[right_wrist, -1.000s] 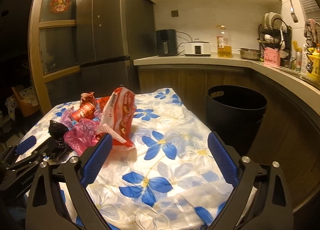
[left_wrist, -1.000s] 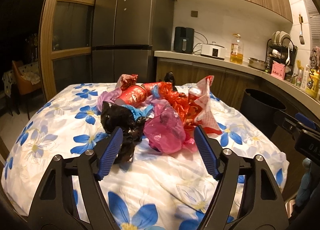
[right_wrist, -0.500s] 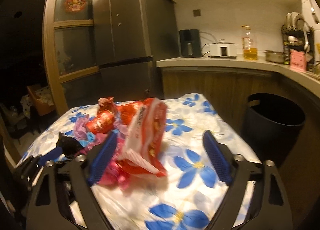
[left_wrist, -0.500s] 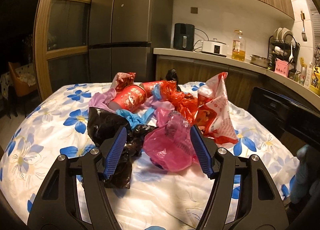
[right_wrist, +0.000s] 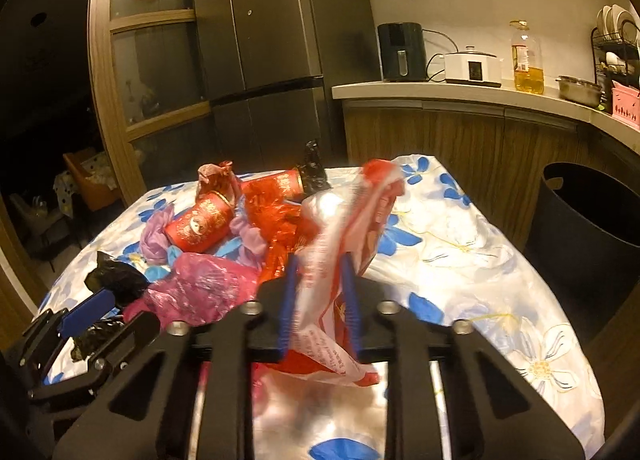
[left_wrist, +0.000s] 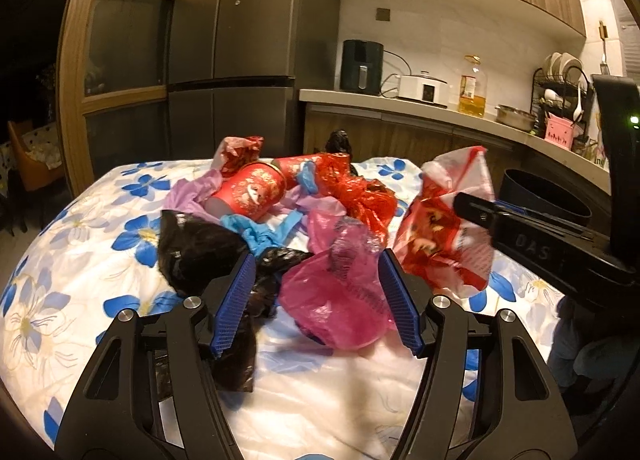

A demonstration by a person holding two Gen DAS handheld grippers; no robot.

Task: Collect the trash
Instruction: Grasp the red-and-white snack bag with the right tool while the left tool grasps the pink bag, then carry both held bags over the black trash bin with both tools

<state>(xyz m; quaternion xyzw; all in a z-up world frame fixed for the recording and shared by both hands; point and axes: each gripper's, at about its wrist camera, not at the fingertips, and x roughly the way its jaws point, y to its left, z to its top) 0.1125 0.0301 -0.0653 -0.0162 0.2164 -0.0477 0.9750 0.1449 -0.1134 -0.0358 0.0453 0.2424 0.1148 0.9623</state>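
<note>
A heap of trash lies on the flowered tablecloth [left_wrist: 80,268]: a pink plastic bag [left_wrist: 336,300], a black bag [left_wrist: 200,252], red paper cups [left_wrist: 250,194], blue gloves and red wrappers. My left gripper [left_wrist: 316,300] is open, its jaws either side of the pink bag and the black bag's edge. My right gripper [right_wrist: 318,300] is shut on the red and white snack bag [right_wrist: 344,228], which also shows in the left wrist view [left_wrist: 444,236]. The pink bag [right_wrist: 200,288] lies left of it.
A black trash bin [right_wrist: 588,228] stands on the floor right of the table, below the kitchen counter [right_wrist: 460,92]. A tall fridge [left_wrist: 248,60] stands behind the table. The counter carries appliances, an oil bottle and a dish rack.
My right gripper swung left to the heap and closed on the red and white snack bag. My left gripper moved forward, so its jaws now flank the pink bag.
</note>
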